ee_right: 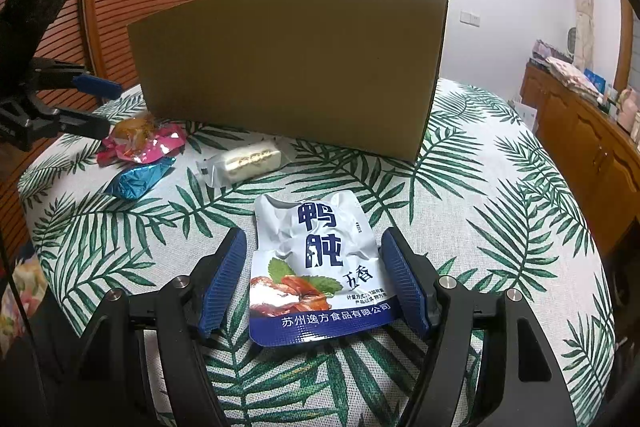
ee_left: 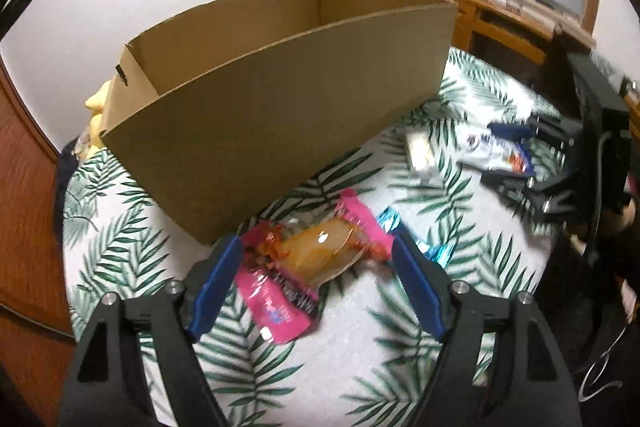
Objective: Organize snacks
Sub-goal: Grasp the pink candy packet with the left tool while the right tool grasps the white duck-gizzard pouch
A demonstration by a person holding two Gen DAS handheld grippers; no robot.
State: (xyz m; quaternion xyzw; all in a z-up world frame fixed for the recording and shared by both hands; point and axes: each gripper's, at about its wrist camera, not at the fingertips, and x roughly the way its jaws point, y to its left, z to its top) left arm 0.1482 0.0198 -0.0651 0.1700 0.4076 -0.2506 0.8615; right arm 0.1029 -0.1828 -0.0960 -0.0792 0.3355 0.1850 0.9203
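Both grippers, left [ee_left: 316, 259] and right [ee_right: 314, 251], fingers spread; cardboard box [ee_right: 292, 67] interior hidden; blue packet [ee_left: 404, 231] half-covered.

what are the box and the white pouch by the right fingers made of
Box: looks like corrugated cardboard, matte brown, with a fluted edge along its rim. Pouch: probably foil-laminate plastic, glossy and crinkled, with bright glare over its printing.

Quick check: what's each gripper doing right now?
Left gripper: open around the pink snack pack.
Right gripper: open around the silver duck gizzard pouch.
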